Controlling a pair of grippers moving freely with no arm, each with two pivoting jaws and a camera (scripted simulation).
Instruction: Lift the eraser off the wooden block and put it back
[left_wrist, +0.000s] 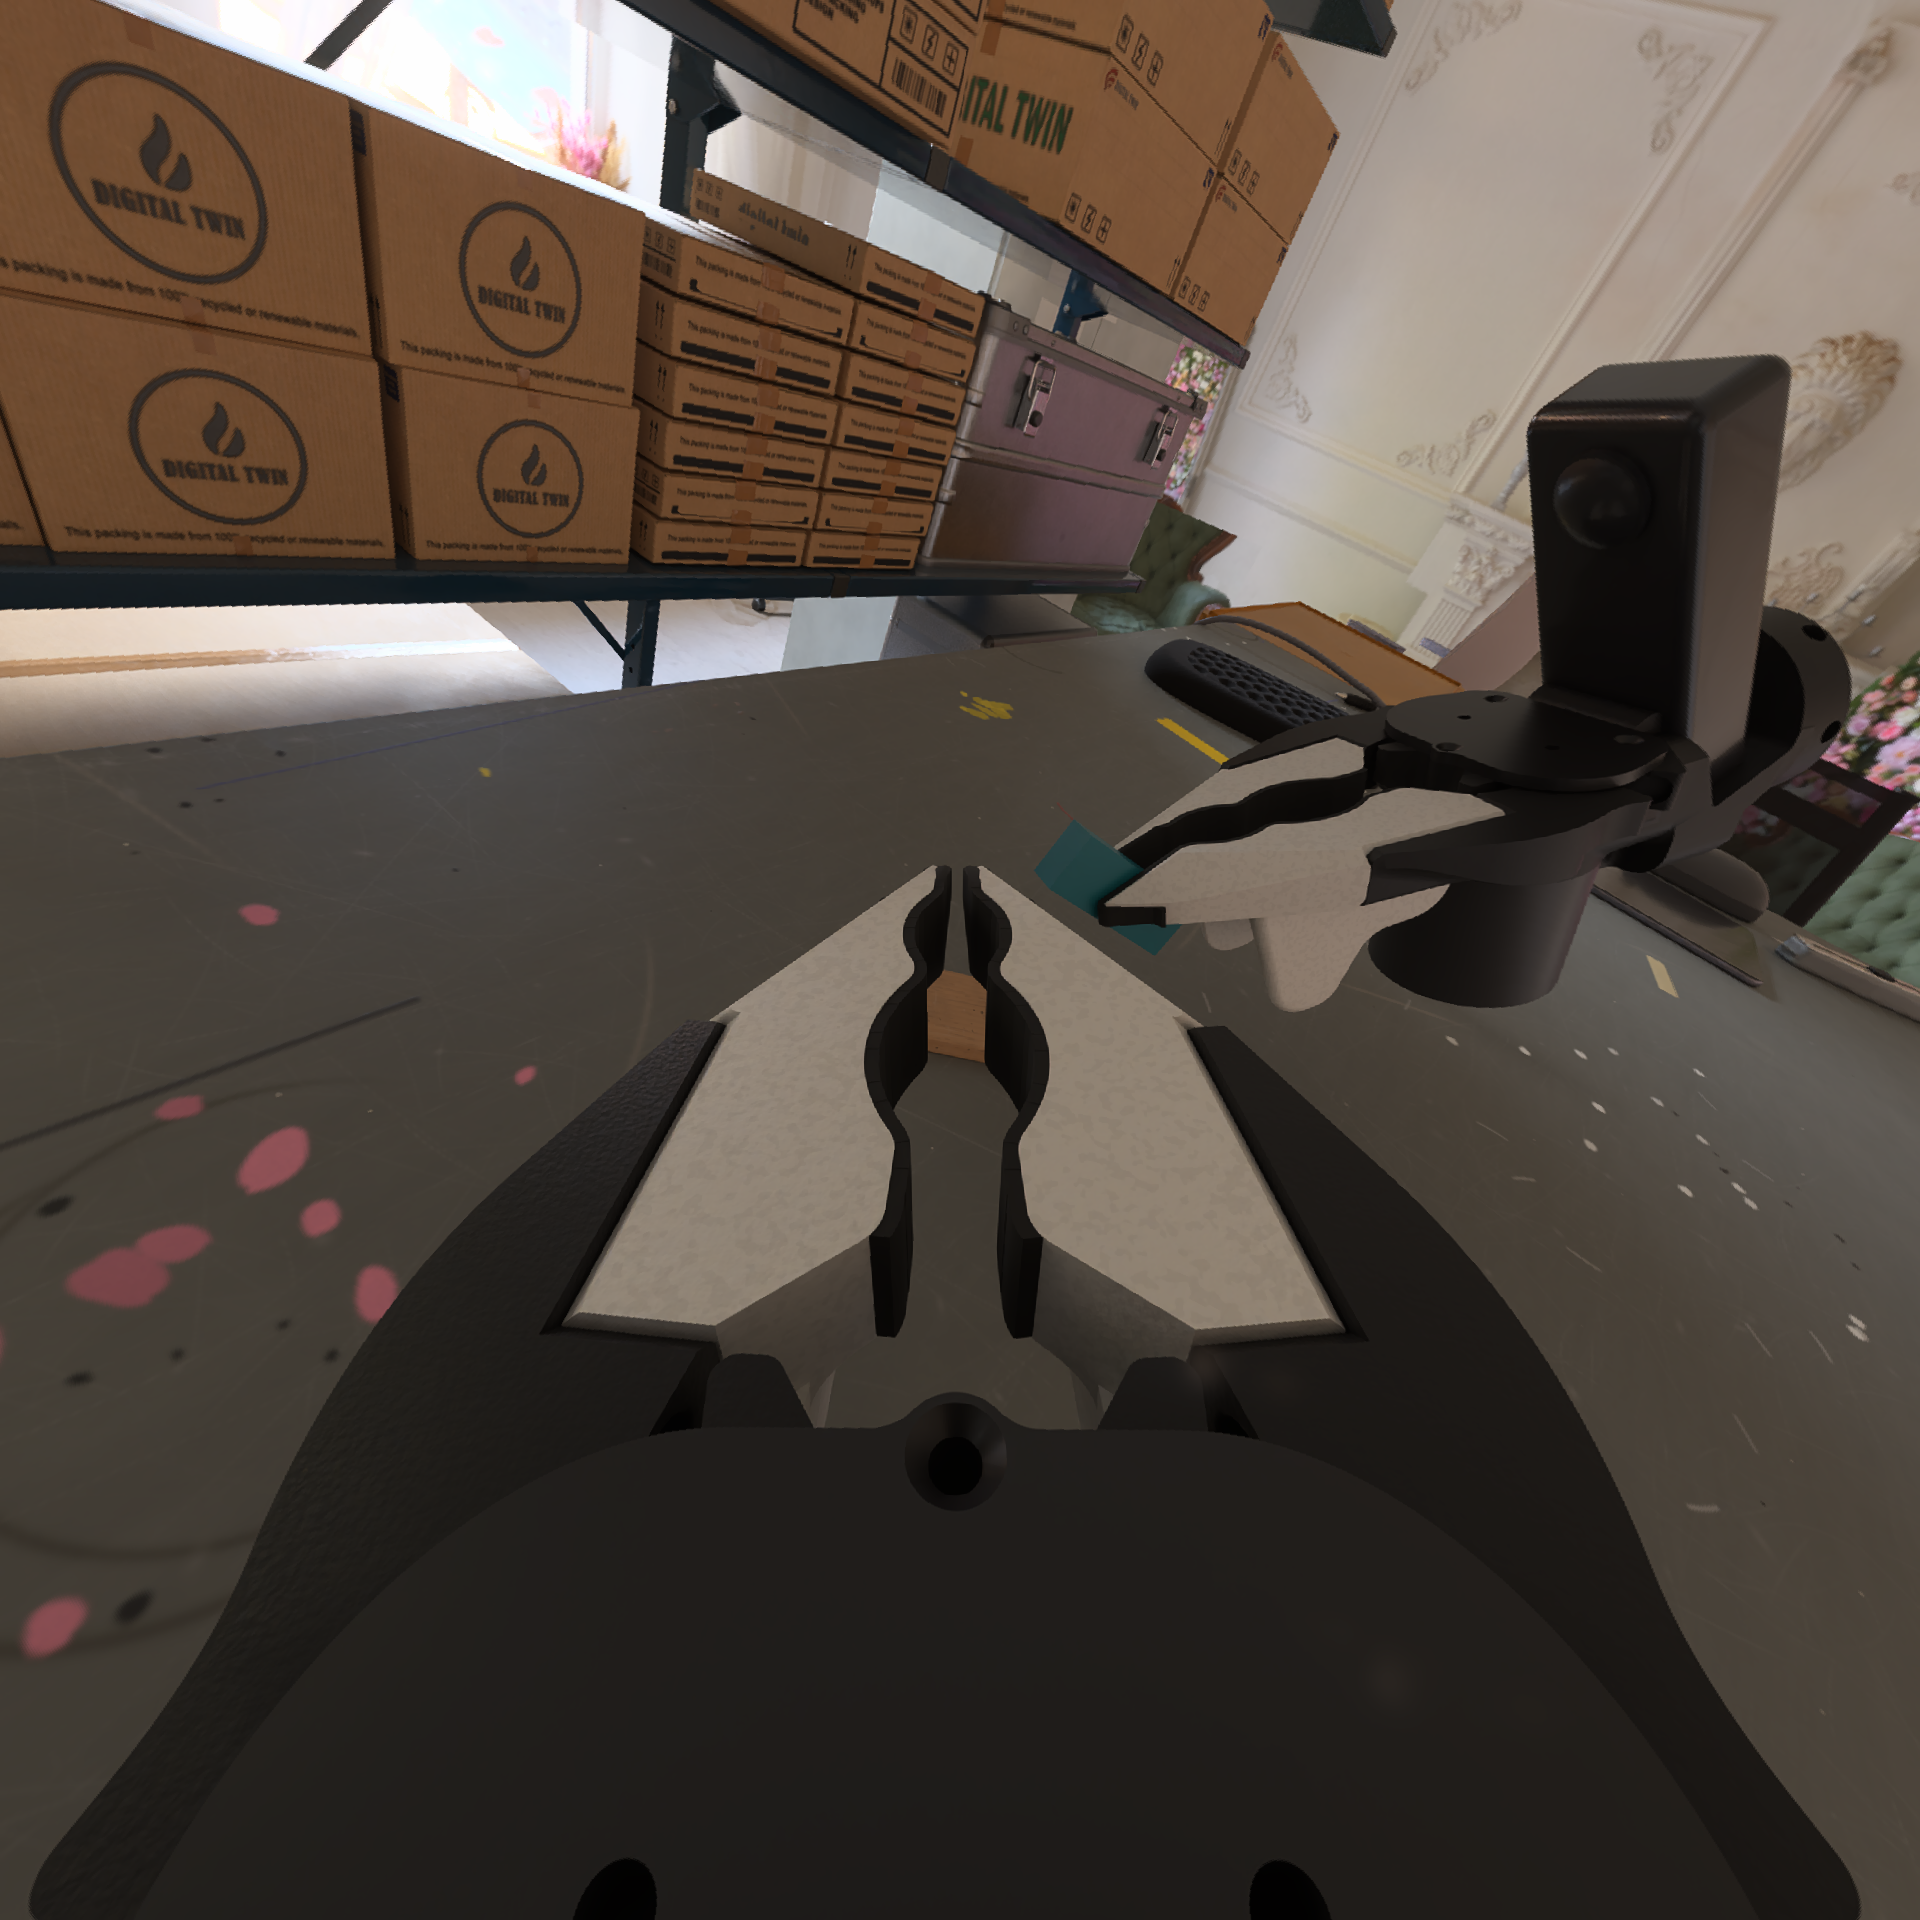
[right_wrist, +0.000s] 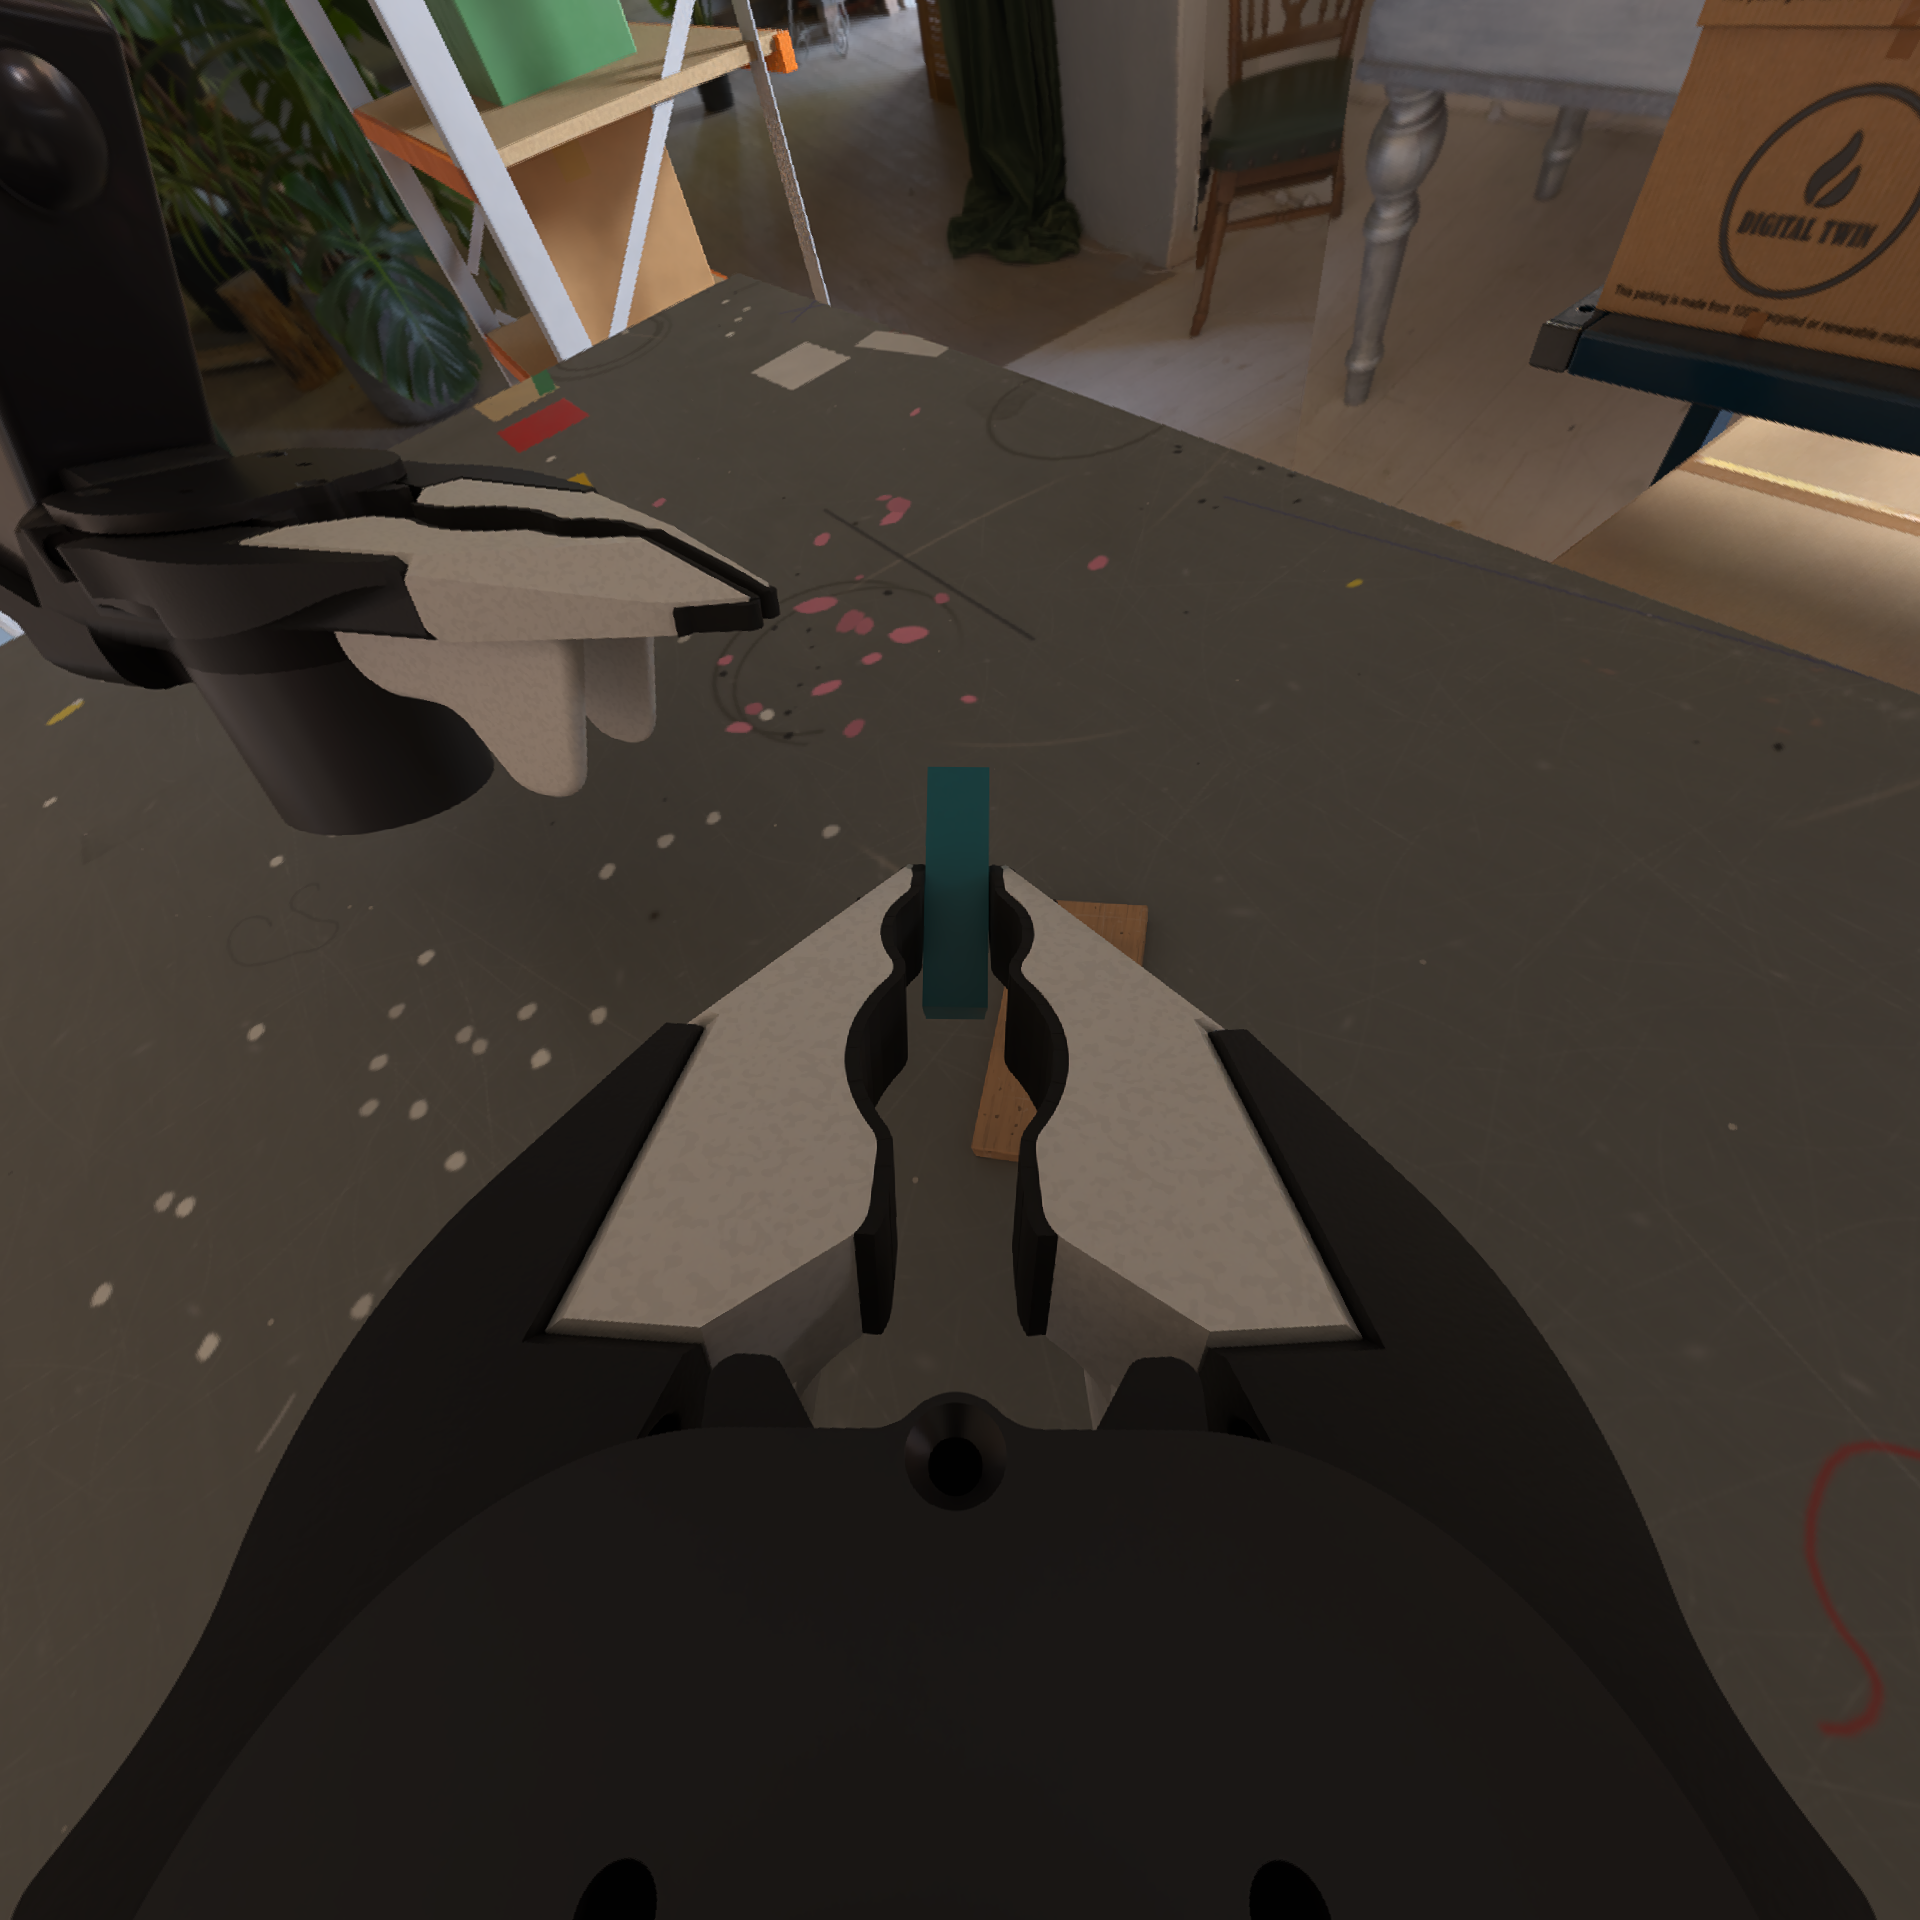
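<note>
My right tongs (right_wrist: 956, 878) are clenched on the teal eraser (right_wrist: 956, 894), which sits on edge between the tips, its far end poking out past them. The eraser is up in the air, clear of the wooden block (right_wrist: 1039, 1029). That block lies flat on the grey table (right_wrist: 1455, 883) below and just to the right of my right tongs, partly hidden by the right finger.

My left tongs (left_wrist: 956, 878) grasp nothing; the tips are drawn almost together with only a sliver of gap. Through that gap, lower down, I see a bit of the wooden block (left_wrist: 956, 1018) on the table (left_wrist: 520, 883). The right tongs (left_wrist: 1127, 883) hang off to the right of my left tips, the eraser (left_wrist: 1081, 868) in their pinch. From the right camera, the left tongs (right_wrist: 764, 608) float up and to the left.
</note>
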